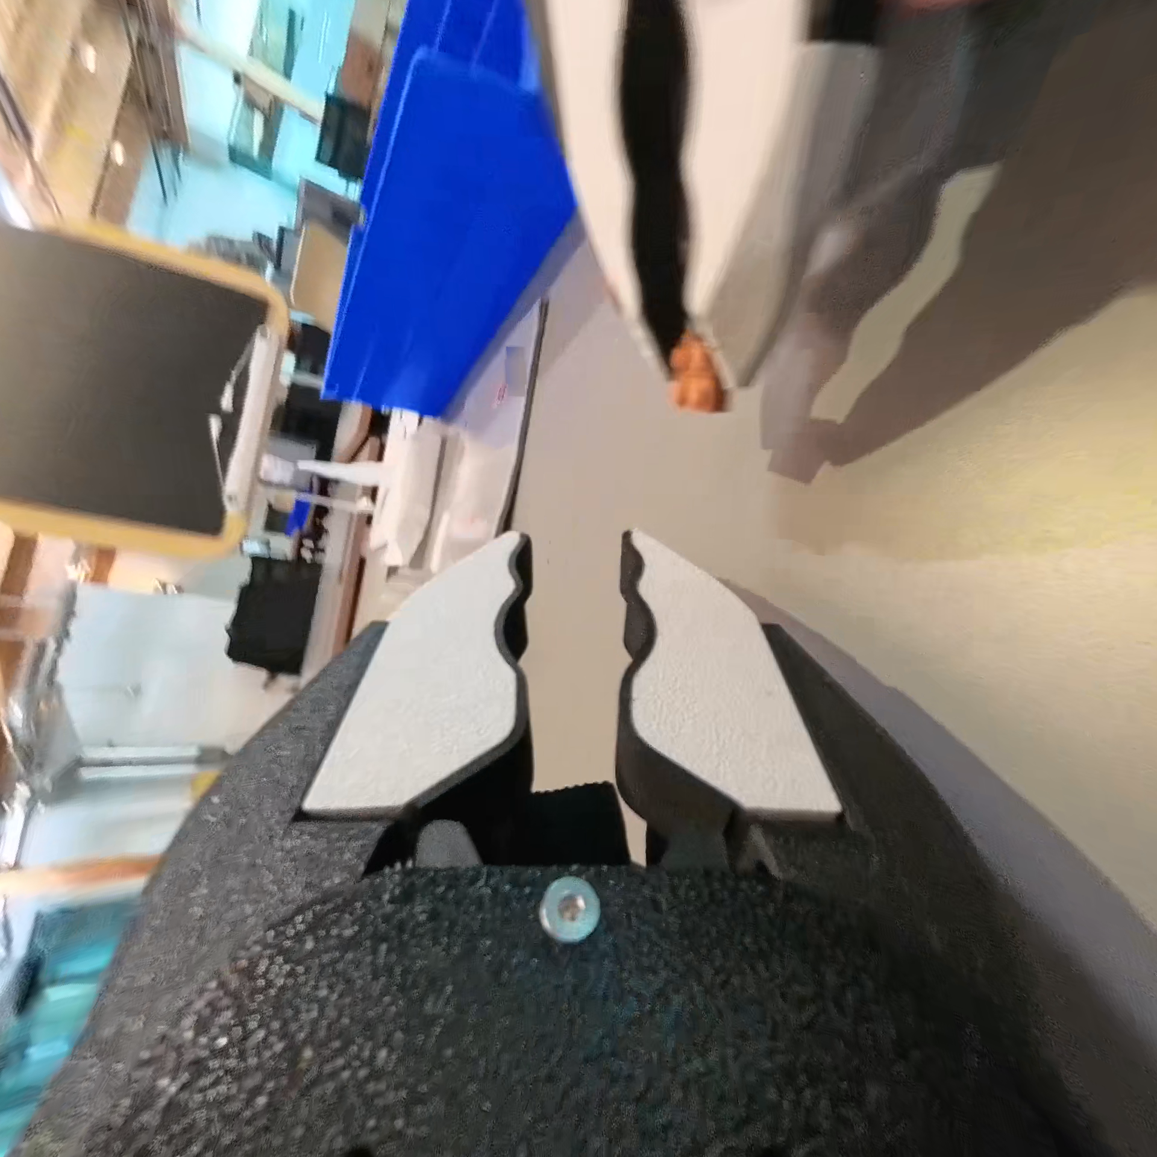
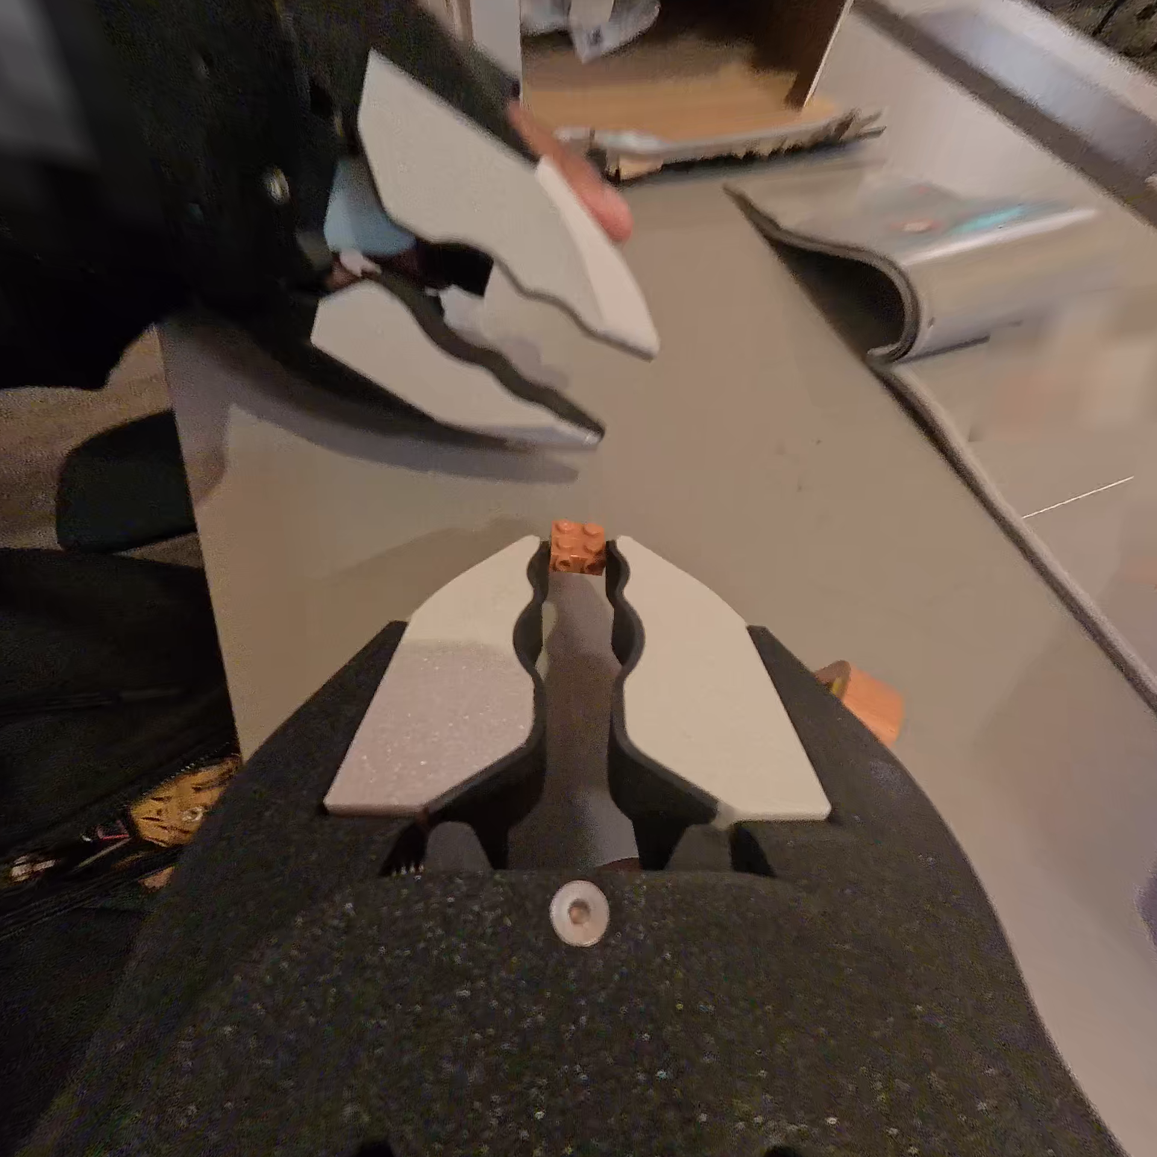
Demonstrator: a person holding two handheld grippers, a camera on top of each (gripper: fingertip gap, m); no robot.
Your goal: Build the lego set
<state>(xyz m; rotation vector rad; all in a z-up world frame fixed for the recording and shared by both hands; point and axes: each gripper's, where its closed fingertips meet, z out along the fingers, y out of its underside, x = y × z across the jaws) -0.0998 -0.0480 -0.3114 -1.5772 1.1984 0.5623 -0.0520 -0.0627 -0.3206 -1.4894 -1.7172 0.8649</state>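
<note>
My right gripper [image 2: 579, 554] is shut on a small orange studded brick [image 2: 577, 539], pinched at its very fingertips and held just above the grey table [image 2: 782, 532]. My left gripper [image 1: 576, 545] is open with nothing between its pads; only the bare table shows in the gap. In the right wrist view the left gripper [image 2: 626, 391] hovers to the upper left, tilted, its fingers apart and empty. In the left wrist view the right gripper [image 1: 695, 350] reaches in from the top, with the orange brick [image 1: 695, 382] at its tips.
Another orange piece [image 2: 870, 695] lies on the table beside my right gripper. An open booklet [image 2: 939, 282] and a cardboard box [image 2: 676, 75] lie farther back. A blue bin [image 1: 451, 238] stands at the table's edge, with a chair [image 1: 113, 388] beyond it. Spacing between my two grippers at the tips: around 5 cm.
</note>
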